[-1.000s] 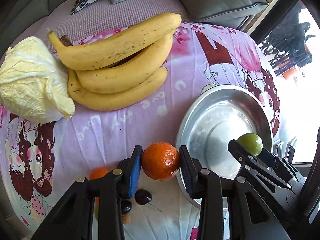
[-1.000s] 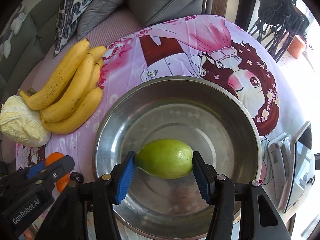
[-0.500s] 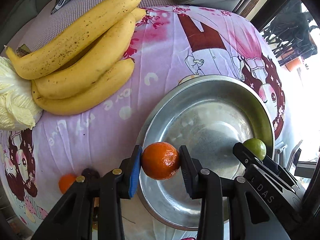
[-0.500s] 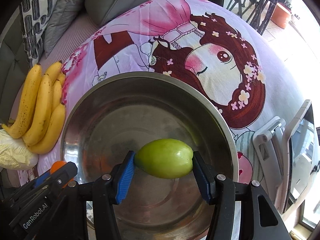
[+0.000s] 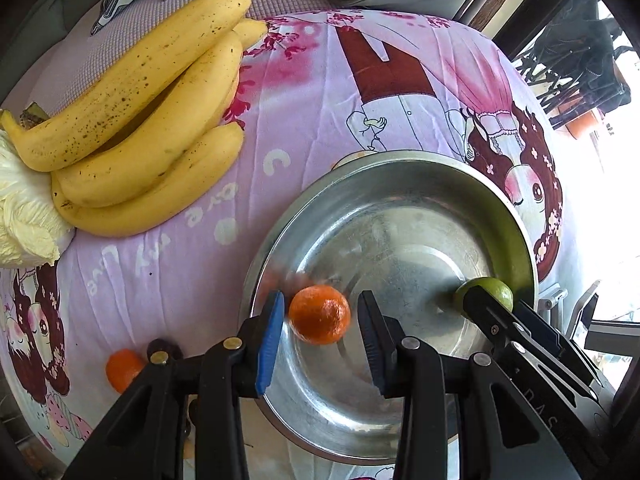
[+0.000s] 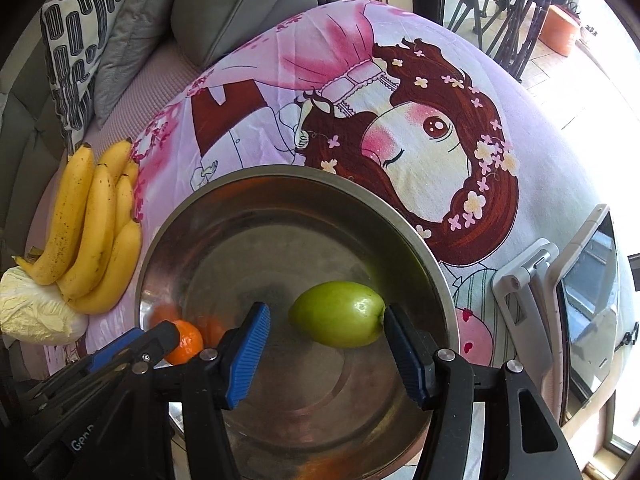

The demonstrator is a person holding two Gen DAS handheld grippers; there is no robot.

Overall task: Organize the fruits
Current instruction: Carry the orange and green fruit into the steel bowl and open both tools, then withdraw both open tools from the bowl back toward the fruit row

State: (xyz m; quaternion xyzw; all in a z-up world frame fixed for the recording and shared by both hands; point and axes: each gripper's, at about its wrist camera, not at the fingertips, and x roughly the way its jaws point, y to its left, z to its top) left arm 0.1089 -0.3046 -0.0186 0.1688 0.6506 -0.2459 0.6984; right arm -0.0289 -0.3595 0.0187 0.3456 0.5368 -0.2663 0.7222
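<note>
My left gripper (image 5: 320, 332) is open over the near left part of the steel bowl (image 5: 400, 168). An orange (image 5: 319, 314) is between its jaws with a gap on each side, blurred as it drops. My right gripper (image 6: 326, 354) is open over the same bowl (image 6: 280, 180). A green fruit (image 6: 337, 313) sits between its jaws, touching only the right pad, with a gap to the left pad. The orange also shows in the right wrist view (image 6: 185, 340) at the bowl's left side.
A bunch of bananas (image 5: 148, 120) and a cabbage (image 5: 24, 208) lie left on the pink printed cloth. A small orange (image 5: 122, 370) and dark cherries (image 5: 162, 348) lie near the left gripper. A tablet on a stand (image 6: 580, 280) is right of the bowl.
Both grippers have opened over the bowl. The orange and the green fruit are released from the pads and dropping. Both grippers moved further over the bowl.
</note>
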